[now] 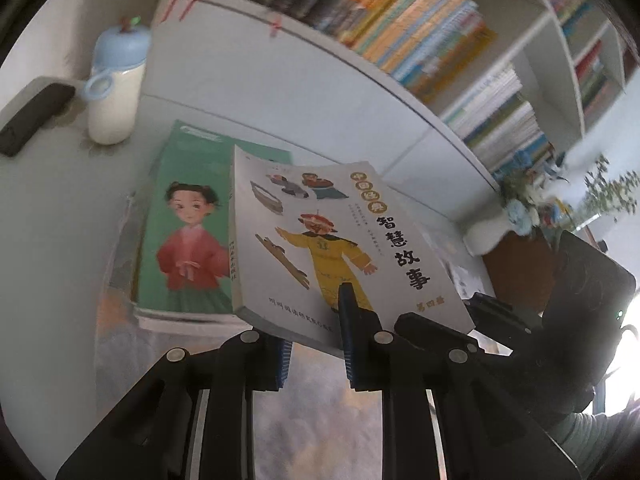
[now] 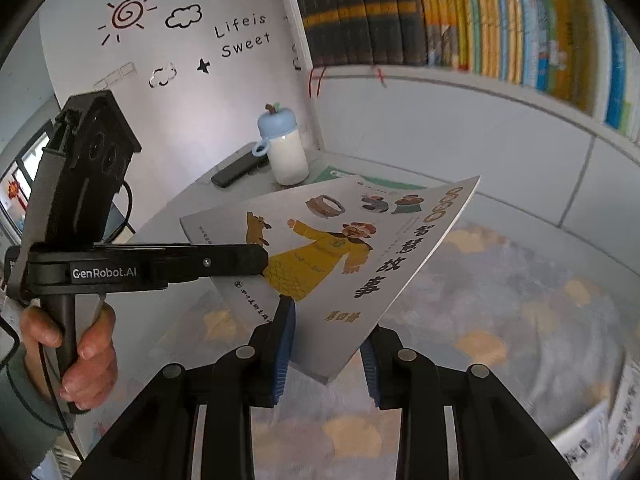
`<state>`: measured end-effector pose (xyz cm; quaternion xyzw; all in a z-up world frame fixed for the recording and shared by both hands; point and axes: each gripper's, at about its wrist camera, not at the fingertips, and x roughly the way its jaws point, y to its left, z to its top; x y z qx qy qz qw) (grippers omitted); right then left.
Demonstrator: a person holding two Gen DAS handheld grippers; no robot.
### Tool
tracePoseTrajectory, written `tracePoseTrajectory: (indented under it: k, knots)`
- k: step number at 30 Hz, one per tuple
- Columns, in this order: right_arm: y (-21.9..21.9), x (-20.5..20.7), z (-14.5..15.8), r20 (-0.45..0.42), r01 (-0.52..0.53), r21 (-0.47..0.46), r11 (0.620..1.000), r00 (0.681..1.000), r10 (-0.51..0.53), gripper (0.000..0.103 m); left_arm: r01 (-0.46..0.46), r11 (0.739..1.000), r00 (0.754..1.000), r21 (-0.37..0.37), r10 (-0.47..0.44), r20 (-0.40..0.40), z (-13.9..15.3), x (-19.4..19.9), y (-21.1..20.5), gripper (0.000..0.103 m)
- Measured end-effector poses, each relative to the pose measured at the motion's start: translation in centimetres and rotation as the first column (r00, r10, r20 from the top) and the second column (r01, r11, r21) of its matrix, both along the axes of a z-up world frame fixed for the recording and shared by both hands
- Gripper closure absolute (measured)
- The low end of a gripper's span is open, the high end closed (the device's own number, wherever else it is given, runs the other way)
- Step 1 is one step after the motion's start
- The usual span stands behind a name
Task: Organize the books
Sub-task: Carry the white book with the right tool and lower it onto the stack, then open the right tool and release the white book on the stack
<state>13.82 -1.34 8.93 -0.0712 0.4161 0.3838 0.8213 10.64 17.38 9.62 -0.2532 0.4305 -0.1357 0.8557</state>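
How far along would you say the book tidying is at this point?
Early to midway. Done: a green book lies flat on the table. In hand: both the left gripper and right gripper hold the white storybook in the air. Left: setting it down.

Black gripper [image 2: 327, 344], blue ribbed pads [image 2: 285, 344], silver rivets, "GenRobot.AI" marking, grey sleeve.

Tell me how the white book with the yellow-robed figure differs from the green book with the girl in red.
The white book is held up and tilted by both claws, left claw and right claw; the green book lies flat on a pile. The white book has large black characters on a white cover; the green book's cover is green with no large black title showing. Both are illustrated paperbacks.
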Motion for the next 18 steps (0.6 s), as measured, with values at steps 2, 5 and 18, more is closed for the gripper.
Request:
tracePoseTrajectory:
  k: [2, 5, 18]
  knots:
    - [0.9, 1.2, -1.0, -0.021, -0.005, -0.001, 1.000, 1.000, 0.005, 0.073, -0.018, 1.000, 1.000, -0.008, 0.018, -0.013, -1.1, 0.8, 1.1, 0.087]
    - [2.2, 2.7, -2.2, -0.028, -0.008, -0.010, 1.000, 1.000, 0.008, 0.073, -0.035, 0.999, 0.999, -0.022, 0.034, -0.017, -2.0, 1.8, 2.2, 0.087]
    - [3.7, 7.6, -5.3, -0.145, 0.017, 0.039, 0.999, 0.989, -0.011, 0.073, -0.083, 0.994, 0.995, -0.070, 0.080, -0.055, -4.7, 2.9, 4.4, 0.083]
